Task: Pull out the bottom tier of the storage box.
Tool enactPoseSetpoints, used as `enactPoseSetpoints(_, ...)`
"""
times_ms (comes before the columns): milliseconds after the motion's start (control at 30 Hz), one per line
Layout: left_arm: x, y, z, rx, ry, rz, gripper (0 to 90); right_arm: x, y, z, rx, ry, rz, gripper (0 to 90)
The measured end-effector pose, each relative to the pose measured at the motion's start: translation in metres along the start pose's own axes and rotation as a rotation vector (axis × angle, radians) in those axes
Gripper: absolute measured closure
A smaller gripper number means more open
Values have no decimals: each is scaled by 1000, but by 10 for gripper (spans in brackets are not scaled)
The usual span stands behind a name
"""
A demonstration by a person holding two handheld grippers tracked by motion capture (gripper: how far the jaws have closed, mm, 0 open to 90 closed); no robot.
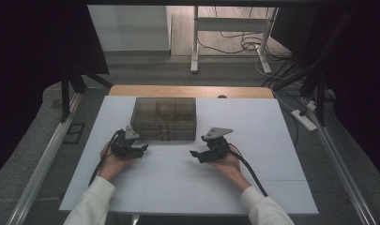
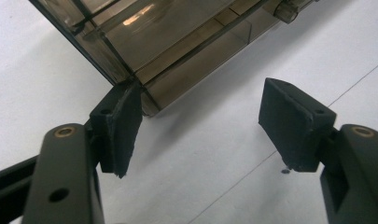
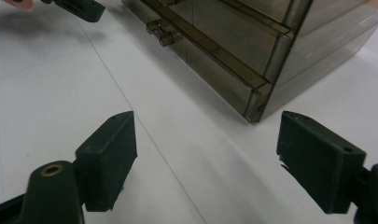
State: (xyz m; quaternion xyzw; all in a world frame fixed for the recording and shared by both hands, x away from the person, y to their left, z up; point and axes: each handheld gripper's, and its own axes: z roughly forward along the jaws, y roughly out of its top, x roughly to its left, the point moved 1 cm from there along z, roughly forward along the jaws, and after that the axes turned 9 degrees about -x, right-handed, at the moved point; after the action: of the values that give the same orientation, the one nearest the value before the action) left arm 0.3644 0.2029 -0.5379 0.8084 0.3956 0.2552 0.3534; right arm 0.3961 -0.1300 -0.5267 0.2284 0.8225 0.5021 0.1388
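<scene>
box: smoky clear plastic drawer box [image 1: 164, 118], sits on the white table [image 1: 272, 154] toward its far edge, roughly centred; 2 small knobs [image 3: 161, 31] on the front face
box top: compartments visible through lid, something pale inside the middle 1, can't tell what
my left gripper [image 1: 141, 149]: on table near the box's front left corner, pointing right; jaws wide apart, holding nothing
left gripper detail: in the left gripper view 1 of my pads [image 2: 123, 123] sits right at the box's bottom corner, touching or just short, can't tell; other pad over bare table
my right gripper [image 1: 195, 155]: near the box's front right corner, pointing left; jaws well apart, nothing held
right gripper detail: in the right gripper view the box corner stands beyond the gap, apart from both pads [image 3: 113, 154]
both hands: low over the table, between box and near edge, white sleeves [image 1: 91, 201]
</scene>
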Motion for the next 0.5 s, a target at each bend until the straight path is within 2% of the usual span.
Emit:
enactPoseSetpoints(267, 0, 0, 0, -1, -1, 0, 309, -3, 4, 14, 2, 8, 0, 234)
enactPoseSetpoints(500, 0, 0, 0, -1, 0, 1, 309, -4, 3, 20, 14, 1, 7, 236)
